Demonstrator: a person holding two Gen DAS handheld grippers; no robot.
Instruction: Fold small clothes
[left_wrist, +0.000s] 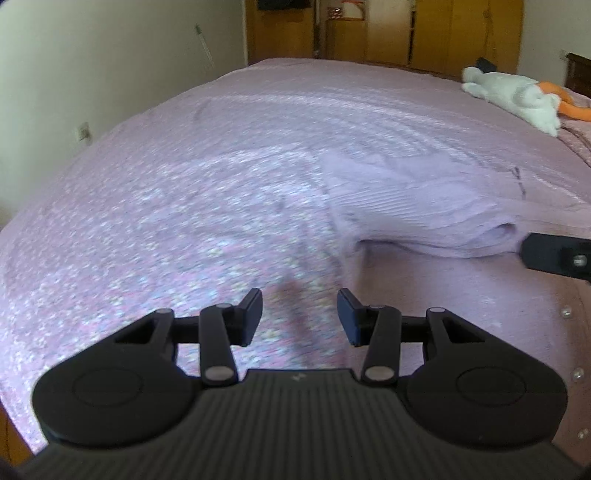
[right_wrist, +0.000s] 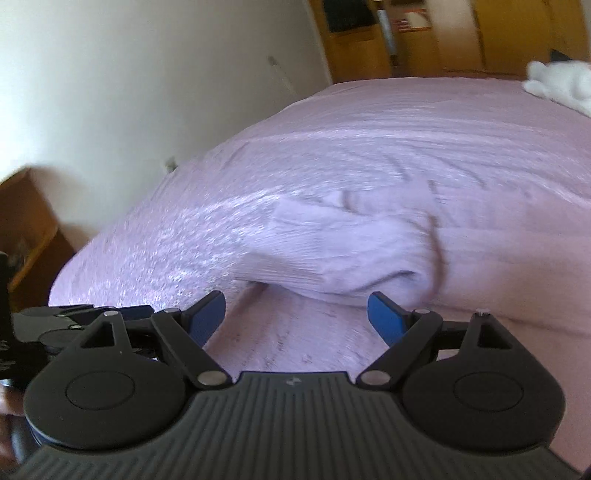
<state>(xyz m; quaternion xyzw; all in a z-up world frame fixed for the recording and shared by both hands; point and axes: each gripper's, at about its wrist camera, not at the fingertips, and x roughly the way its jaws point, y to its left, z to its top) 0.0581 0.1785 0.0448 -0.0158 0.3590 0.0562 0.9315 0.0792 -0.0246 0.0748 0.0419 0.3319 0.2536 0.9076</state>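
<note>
A lilac ribbed knit garment lies bunched and partly folded on the pink bedspread. My left gripper hovers over bare bedspread, short of the garment and to its left, jaws apart with nothing between them. In the right wrist view the same garment lies just beyond my right gripper, which is wide open and empty, its blue pads clear of the cloth. One right finger shows at the garment's near right end. The left gripper shows at that view's left edge.
A white plush toy with an orange part lies at the bed's far right, also seen as the plush toy. A white wall runs along the left. A wooden wardrobe stands beyond the bed. A wooden cabinet stands beside it.
</note>
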